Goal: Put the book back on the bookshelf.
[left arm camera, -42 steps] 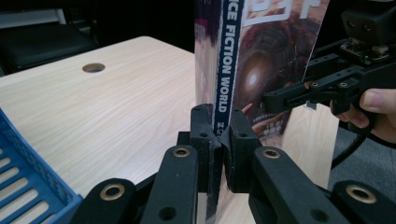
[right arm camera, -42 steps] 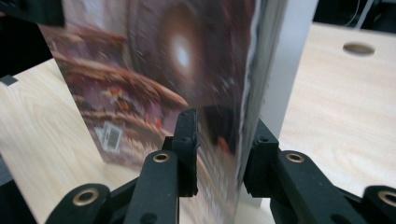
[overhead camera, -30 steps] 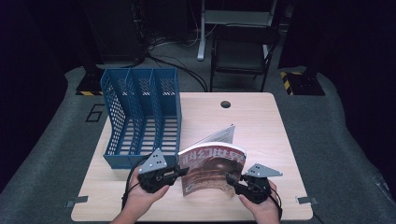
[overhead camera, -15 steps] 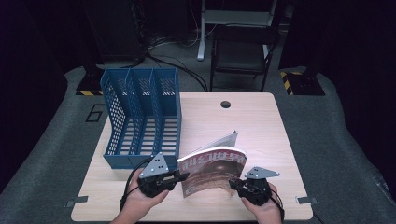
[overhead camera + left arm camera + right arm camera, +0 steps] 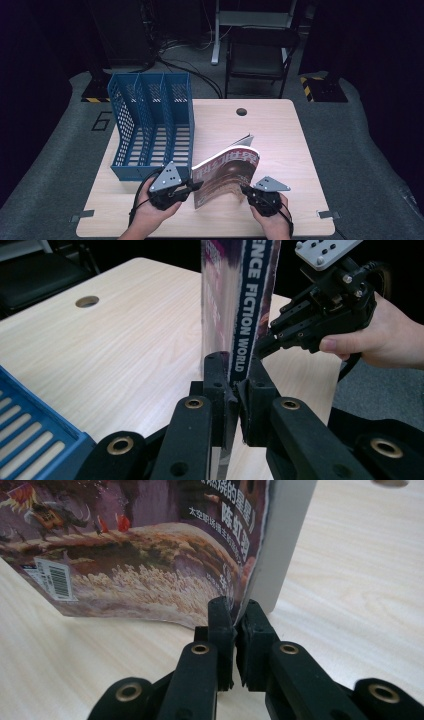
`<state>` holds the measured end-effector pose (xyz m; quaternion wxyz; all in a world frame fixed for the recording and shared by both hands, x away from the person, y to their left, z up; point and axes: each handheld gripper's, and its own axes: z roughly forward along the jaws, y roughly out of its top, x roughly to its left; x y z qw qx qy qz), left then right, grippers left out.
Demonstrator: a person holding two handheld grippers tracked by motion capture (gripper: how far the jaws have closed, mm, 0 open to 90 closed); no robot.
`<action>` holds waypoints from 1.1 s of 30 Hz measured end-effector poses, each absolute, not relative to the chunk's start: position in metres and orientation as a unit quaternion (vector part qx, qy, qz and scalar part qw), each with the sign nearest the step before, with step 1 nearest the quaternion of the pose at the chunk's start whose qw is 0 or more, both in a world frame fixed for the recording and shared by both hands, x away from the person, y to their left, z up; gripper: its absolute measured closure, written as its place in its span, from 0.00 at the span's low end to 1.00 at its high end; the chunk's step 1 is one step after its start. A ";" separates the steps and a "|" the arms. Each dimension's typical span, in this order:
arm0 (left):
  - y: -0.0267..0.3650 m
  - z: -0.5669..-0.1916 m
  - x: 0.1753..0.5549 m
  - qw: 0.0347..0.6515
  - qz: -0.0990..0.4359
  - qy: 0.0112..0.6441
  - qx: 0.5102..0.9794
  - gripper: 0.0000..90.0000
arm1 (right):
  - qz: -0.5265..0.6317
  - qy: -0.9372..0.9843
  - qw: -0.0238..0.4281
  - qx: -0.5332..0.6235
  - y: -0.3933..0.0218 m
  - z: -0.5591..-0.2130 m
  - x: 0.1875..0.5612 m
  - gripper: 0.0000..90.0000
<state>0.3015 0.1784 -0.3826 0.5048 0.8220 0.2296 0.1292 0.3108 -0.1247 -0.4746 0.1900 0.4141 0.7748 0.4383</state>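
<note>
Magazine (image 5: 227, 172) raised upright, right gripper (image 5: 246, 190) newly clamped

In the left gripper view, the top of the magazine (image 5: 240, 300) runs off the upper edge, cutting short the spine lettering above the left gripper (image 5: 235, 375). A blue file rack (image 5: 30, 430) beside that gripper is cropped at the lower left corner. In the right gripper view, the magazine cover (image 5: 150, 555) ahead of the right gripper (image 5: 235, 612) is cut off at the top and left, and the small print by its barcode is too blurred to read.
</note>
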 end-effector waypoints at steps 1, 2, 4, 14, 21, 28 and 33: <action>0.179 -0.383 0.302 0.505 0.132 0.233 0.820 0.93 | 0.437 0.774 0.197 0.413 -0.124 -0.474 0.311 0.95; 0.180 -0.384 0.303 0.506 0.132 0.233 0.820 0.93 | 0.439 0.773 0.203 0.411 -0.124 -0.474 0.311 0.95; 0.180 -0.387 0.304 0.503 0.130 0.235 0.821 0.93 | 0.434 0.775 0.210 0.408 -0.123 -0.476 0.312 0.95; 0.183 -0.393 0.306 0.501 0.116 0.246 0.822 0.93 | 0.430 0.779 0.199 0.411 -0.121 -0.481 0.316 0.93; 0.183 -0.387 0.307 0.494 0.101 0.250 0.827 0.88 | 0.431 0.780 0.184 0.415 -0.125 -0.480 0.319 0.89; 0.177 -0.363 0.310 0.489 0.102 0.253 0.828 0.76 | 0.432 0.782 0.181 0.412 -0.125 -0.480 0.319 0.89; 0.167 -0.349 0.318 0.469 0.094 0.246 0.843 0.68 | 0.433 0.781 0.180 0.412 -0.125 -0.480 0.319 0.89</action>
